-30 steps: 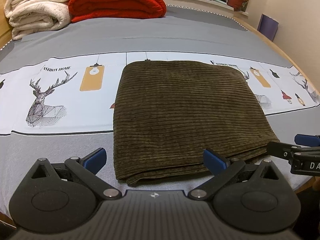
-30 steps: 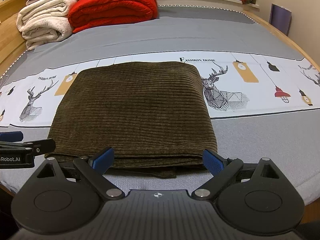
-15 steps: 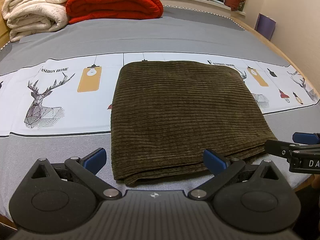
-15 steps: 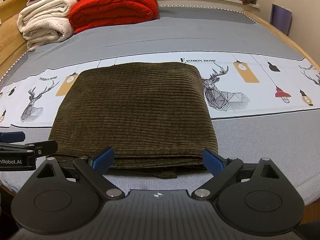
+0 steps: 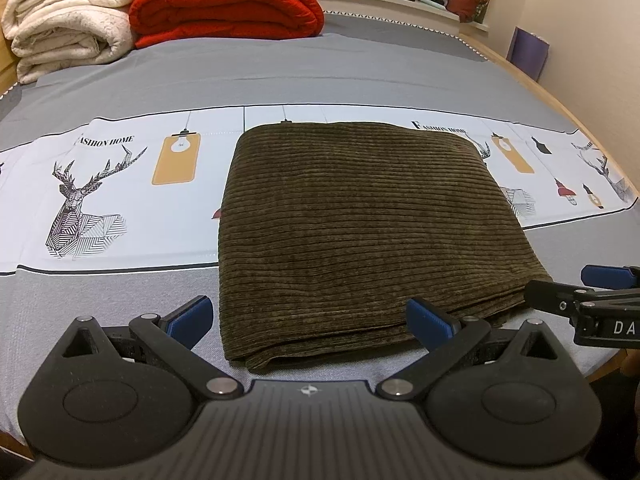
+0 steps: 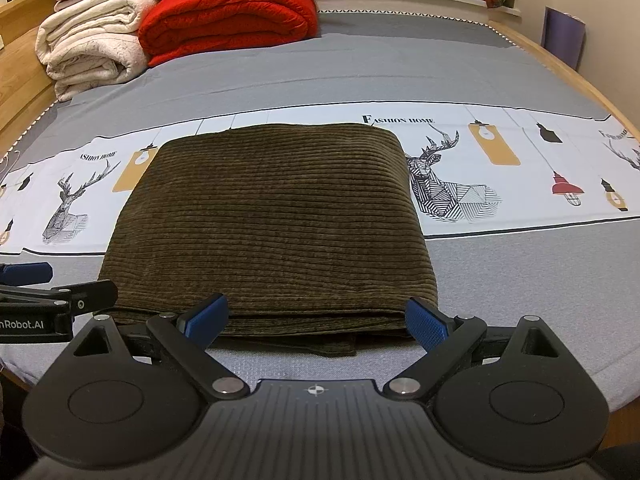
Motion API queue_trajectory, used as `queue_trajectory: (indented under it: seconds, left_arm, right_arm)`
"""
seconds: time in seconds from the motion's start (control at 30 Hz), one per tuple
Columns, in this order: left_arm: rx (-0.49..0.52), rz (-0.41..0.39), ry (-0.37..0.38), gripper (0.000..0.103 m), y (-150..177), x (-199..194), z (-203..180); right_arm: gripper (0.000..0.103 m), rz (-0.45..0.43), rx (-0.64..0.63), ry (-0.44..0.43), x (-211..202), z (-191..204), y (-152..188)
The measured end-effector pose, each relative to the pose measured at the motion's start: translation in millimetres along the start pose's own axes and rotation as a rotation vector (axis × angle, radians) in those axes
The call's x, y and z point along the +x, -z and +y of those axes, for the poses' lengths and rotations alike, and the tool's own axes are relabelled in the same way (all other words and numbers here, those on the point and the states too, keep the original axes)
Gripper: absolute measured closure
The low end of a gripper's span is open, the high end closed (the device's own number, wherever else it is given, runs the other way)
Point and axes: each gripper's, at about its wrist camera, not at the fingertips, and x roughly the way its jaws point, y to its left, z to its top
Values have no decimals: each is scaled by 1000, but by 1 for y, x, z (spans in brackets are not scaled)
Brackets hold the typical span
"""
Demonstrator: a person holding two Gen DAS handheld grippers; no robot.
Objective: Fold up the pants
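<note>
the folded pants [image 5: 360, 220] are lying on the bed [image 5: 320, 76], near its front edge. the left gripper [image 5: 310, 318] and right gripper [image 6: 316, 318] are sitting just before them. far left, two folded blankets [image 5: 228, 0] are lying side by side.

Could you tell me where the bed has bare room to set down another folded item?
Bare sheet lies between the pants and the red quilt, and to the pants' right over the deer print. It is crowded at the near edge, where both open grippers, left and right, sit.
</note>
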Motion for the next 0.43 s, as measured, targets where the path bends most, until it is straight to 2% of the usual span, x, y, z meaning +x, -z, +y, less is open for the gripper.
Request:
queue_trajectory:
  seconds: [0.43]
  left_arm:
    - [7, -13, 6, 0, 1, -2, 1]
  right_arm:
    - [8, 1, -2, -1, 0, 1, 1]
